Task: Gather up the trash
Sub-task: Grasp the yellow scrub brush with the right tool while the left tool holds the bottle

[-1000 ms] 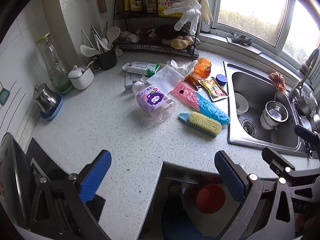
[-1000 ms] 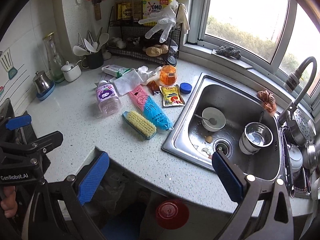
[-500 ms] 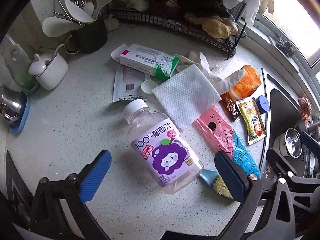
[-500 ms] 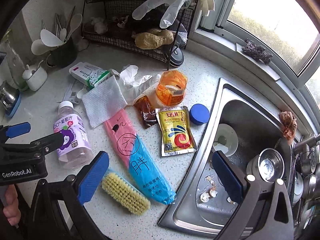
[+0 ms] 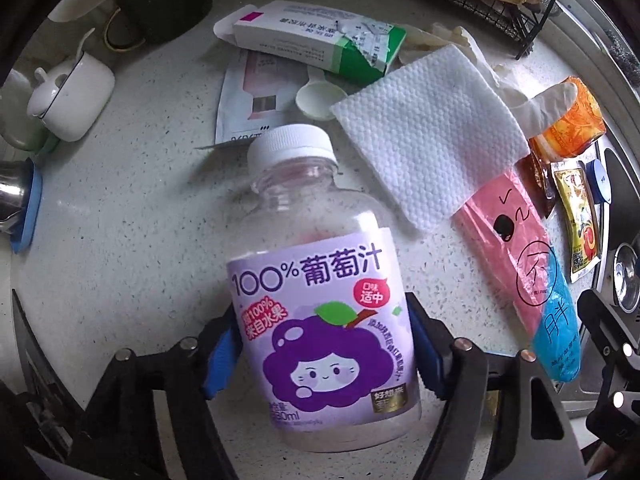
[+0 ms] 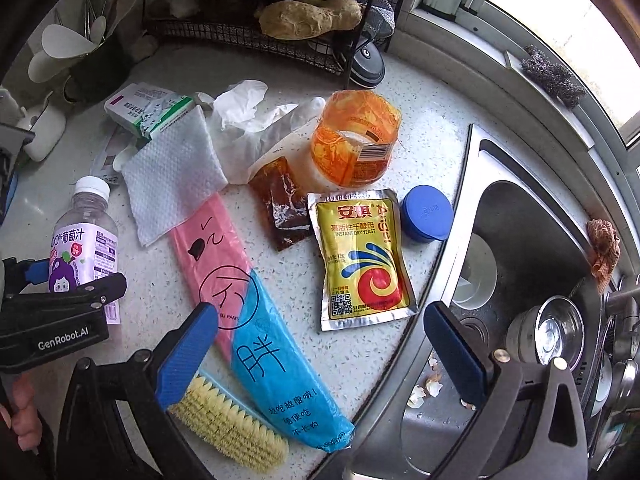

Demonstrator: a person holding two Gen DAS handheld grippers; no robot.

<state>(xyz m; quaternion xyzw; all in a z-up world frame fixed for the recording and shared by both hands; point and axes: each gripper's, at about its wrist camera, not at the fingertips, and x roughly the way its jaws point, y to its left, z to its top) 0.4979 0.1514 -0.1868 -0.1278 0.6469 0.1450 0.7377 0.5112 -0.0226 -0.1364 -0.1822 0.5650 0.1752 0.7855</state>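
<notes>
The left gripper (image 5: 326,350) points straight down with its blue pads against both sides of the grape juice bottle (image 5: 320,308), its jaws having just closed in on it. The bottle lies on the countertop (image 5: 120,216) toward its left side, bare speckled surface to its left. The right gripper (image 6: 320,344) hangs with jaws spread wide above the counter's front edge beside the sink (image 6: 532,216). Only the right wrist view shows the yeast packet (image 6: 360,256) whole, the scrub brush (image 6: 232,420) and a hand (image 6: 22,416).
</notes>
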